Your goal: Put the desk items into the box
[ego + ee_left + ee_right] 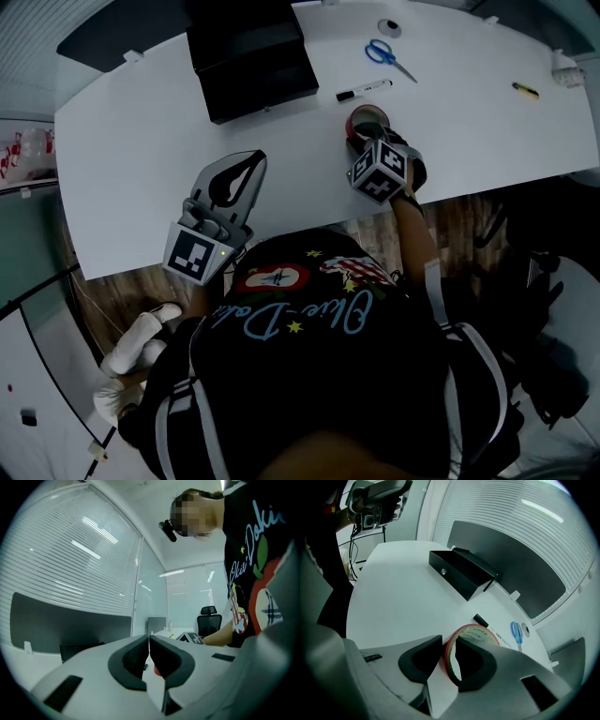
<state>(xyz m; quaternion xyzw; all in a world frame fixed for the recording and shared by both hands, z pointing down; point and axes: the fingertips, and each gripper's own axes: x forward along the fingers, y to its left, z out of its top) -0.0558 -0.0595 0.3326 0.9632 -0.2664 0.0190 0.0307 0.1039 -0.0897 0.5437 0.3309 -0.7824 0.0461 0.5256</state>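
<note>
- Right tongs [449,643] pinch the wall of the tape roll [481,631], one jaw inside its ring.
- Left tongs [149,641] are closed and empty.
- Marker [364,91] and scissors [386,54] lie just beyond the right tongs.

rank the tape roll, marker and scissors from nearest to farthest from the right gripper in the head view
From the right gripper:
1. tape roll, right at the jaws, its wall between them.
2. marker, lying just beyond the roll.
3. scissors, farthest, up past the marker.
</note>
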